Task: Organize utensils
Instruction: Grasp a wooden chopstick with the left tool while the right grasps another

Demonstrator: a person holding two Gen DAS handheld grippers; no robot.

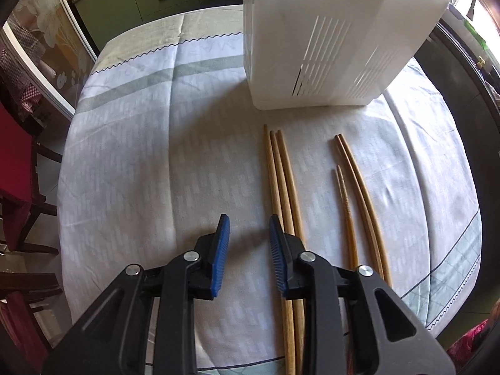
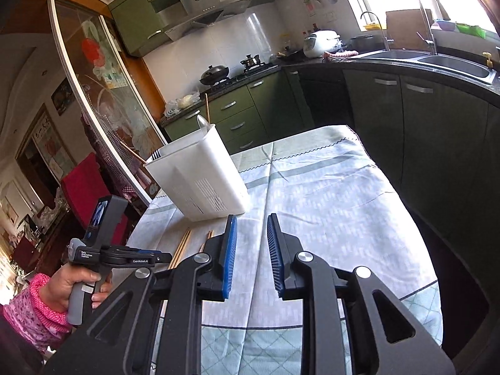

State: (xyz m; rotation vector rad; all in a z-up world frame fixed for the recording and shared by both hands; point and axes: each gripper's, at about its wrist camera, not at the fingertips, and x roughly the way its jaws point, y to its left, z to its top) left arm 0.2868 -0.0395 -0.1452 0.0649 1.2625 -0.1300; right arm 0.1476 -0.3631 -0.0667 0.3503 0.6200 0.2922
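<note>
A white slotted utensil holder [image 1: 328,37] stands on the clothed table; it also shows in the right wrist view [image 2: 200,178], with a spoon [image 2: 202,123], a fork and chopsticks standing in it. Three long wooden chopsticks [image 1: 281,181] lie side by side just right of my left gripper [image 1: 248,231], which is open and empty above the cloth. Three more chopsticks [image 1: 359,193] lie further right. My right gripper [image 2: 251,234] is open and empty above the table, right of the holder. The left gripper [image 2: 118,256] shows in the right wrist view, held by a hand.
The table carries a pale blue and green tablecloth [image 1: 150,156]. Red chairs [image 1: 15,175] stand at the table's left side. Green kitchen cabinets [image 2: 406,109], a sink [image 2: 437,59] and a stove with a wok [image 2: 215,73] lie beyond the table.
</note>
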